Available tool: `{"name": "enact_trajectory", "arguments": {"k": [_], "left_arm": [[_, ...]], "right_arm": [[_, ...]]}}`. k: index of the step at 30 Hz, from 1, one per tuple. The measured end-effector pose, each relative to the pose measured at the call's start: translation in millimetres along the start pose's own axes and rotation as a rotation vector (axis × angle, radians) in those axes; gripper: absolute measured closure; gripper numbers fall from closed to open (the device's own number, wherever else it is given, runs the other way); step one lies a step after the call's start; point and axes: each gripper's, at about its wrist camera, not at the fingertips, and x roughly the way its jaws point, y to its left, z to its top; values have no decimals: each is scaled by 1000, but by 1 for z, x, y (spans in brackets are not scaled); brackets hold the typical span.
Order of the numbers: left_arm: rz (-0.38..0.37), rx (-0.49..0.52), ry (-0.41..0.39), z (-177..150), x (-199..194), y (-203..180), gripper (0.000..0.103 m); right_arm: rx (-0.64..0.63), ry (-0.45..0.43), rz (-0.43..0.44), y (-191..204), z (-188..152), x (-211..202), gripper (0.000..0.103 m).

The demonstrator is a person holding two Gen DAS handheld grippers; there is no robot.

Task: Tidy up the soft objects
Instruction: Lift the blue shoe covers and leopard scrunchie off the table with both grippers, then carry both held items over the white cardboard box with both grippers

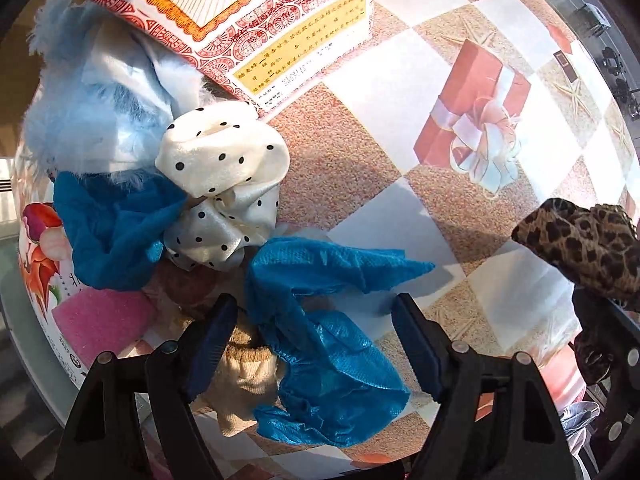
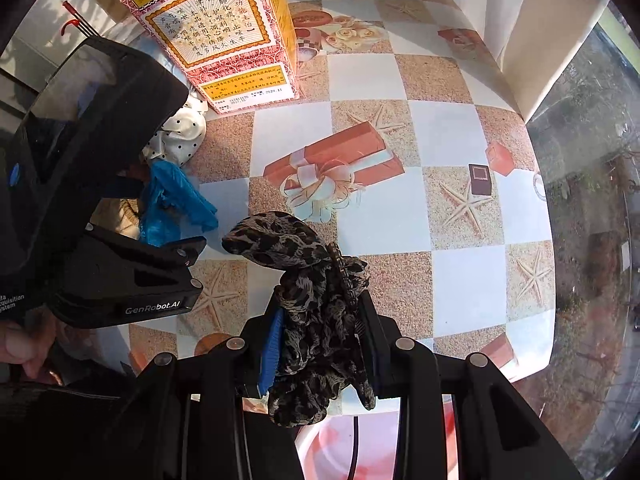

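The left gripper (image 1: 316,344) hangs with jaws spread over a crumpled blue shoe cover (image 1: 320,320) on the table (image 1: 360,184), not pinching it. It looks thin, light and limp; best pinched at a bunched fold. The right gripper (image 2: 320,344) pinches a leopard-print cloth (image 2: 312,320).

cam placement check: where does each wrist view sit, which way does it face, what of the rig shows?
Left wrist: on the left gripper, facing down at the crinkled blue plastic shoe cover; its open fingers show.
Right wrist: on the right gripper, facing down at the checked tablecloth; fingers shut on the leopard-print fabric scrunchie; the left gripper and a hand show.
Shared: red-and-yellow printed carton, shoe cover, scrunchie.
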Motion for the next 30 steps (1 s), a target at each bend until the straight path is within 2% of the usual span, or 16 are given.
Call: {"name": "enact_trajectory", "arguments": {"k": [1,3,4,6,10,14,16,17,18,19,20,21,24,25,28,30], "left_arm": [[60,40,-15,1,-3,-6,20],[265,145,-77,17,-13,-39,20],[292,176,-98,18,-16,-45,19],[208,177,-59,20,-12,-51,18],[149,96,-60,22,-12,-43,16],[-50,29,-47,31,-9,-26,15],[-143,22,-25,31,-8,-18,25],[-188,8,-18,30,-10,-14,43],[-196,5,-8,29,-12,-12,86],[-237,2,16,29,-14,-11,93],[-291,-12,20,25,-19,-8,93],[-316,-15,6,20,-27,-6,93],[-351,-43,-46,5,-52,6,93],[-375,-70,-59,-7,-60,23,93],[-434,-153,-102,-12,-78,50,93],[-432,-180,-131,-14,-95,74,93]], "right_arm": [[-1,2,-3,-1,-1,-2,68],[3,4,-3,0,-2,-6,68],[6,4,-2,-1,-2,-8,68],[5,6,-10,1,-1,-11,68],[-9,6,-29,2,4,-16,68],[-13,8,-47,7,7,-21,68],[-16,8,-51,10,9,-23,68],[-18,6,-51,13,11,-25,68],[-17,2,-51,14,12,-28,68],[-13,-4,-50,14,13,-30,68],[-5,-11,-48,13,15,-33,68],[8,-19,-44,11,17,-37,68],[60,-50,-27,5,24,-50,68],[76,-63,-18,3,26,-55,68],[105,-104,3,0,33,-67,69],[127,-128,13,-2,38,-74,72]]}}
